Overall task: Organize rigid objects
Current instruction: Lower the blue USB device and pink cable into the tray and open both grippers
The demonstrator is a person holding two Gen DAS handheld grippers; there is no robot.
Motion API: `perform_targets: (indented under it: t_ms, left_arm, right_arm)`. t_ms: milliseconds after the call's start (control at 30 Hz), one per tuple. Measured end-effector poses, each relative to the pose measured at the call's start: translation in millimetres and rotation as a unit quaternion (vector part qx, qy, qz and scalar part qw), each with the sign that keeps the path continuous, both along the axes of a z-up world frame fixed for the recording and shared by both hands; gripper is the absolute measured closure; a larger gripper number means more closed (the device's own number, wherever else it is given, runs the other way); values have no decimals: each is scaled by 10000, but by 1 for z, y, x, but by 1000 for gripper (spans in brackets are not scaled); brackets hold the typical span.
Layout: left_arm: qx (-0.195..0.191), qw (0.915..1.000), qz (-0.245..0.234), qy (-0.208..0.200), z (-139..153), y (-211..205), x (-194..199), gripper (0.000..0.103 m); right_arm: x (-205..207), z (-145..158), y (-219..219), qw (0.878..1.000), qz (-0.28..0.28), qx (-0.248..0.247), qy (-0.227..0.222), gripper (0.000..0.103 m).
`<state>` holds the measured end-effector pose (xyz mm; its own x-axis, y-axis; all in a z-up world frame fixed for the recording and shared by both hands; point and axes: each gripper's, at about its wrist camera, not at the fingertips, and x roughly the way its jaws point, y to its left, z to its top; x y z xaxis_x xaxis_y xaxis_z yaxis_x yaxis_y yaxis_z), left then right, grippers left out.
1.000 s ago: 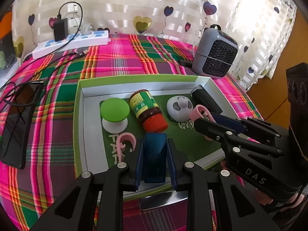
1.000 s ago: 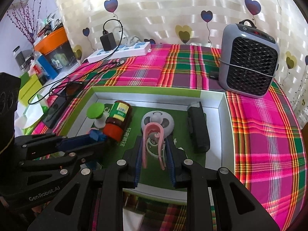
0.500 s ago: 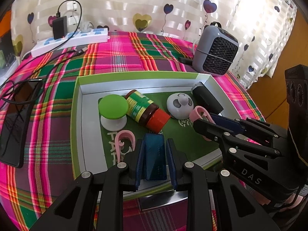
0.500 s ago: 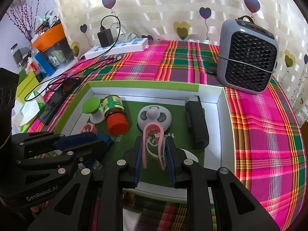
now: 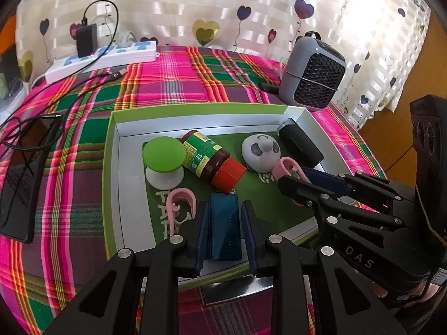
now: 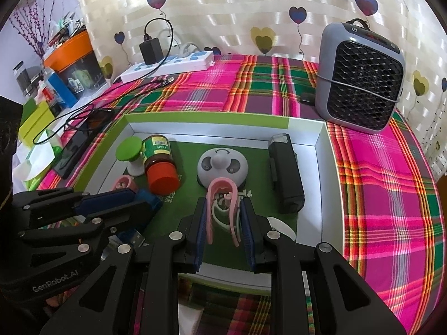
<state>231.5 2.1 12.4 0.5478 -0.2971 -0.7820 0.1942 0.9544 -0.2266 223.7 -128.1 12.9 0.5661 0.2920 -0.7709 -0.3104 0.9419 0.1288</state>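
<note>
Blue block (image 5: 223, 220), looking stiff, light and slick-sided, is sitting at the tray's (image 5: 111, 167) 6 o'clock edge, left hand-held gripper (image 5: 225, 223) pinching its flat sides, while right hand-held gripper (image 6: 223, 223) is clamping a thin, springy pink clip (image 6: 222, 195) by its legs, at 6 o'clock from the panda gadget (image 6: 222, 164).

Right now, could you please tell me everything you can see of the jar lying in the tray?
The jar is brown, apparently glass, with a green and yellow printed label and a red ribbed screw cap, shut. It lies on its side on the green floor of the tray, base toward the back wall, cap toward the grippers. Its side rests against the green-topped stand. The cap ends just short of the blue block between the left gripper's fingers. Neither gripper touches it.
</note>
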Motion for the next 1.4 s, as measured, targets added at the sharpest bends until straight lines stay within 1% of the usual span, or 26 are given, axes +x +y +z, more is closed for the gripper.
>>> perform_targets:
  t_ms: [200,633,1000,1100,1133,1167,1400]
  left_arm:
    - [20,10000,-17,-15,0,-1,-1,76]
    - [31,10000,-26,-22,0,-2,-2,75]
    - [79,9999,-19,-70,3,-2,-4,70]
    - [95,9999,-24,-110,5,-2,-6,69]
    - [97,9999,-19,-116,5,-2,-6,68]
    - [100,9999,-12,-124,6,-2,-7,68]
    - [170,9996,27,-235,11,-1,-14,68]
  right_arm:
    - [0,1,0,10000,-20,0,6,78]
    - [-2,0,-2,9999,-42,125,60,78]
    - [-4,2,-3,9998,-79,173,17,77]
    - [-6,3,-4,9998,-96,197,-10,75]
    - [-7,3,-4,9997,-94,209,-17,70]
    - [-7,4,-4,9997,-88,215,-26,67]
    - [-12,6,-3,9997,-103,228,-70,67]
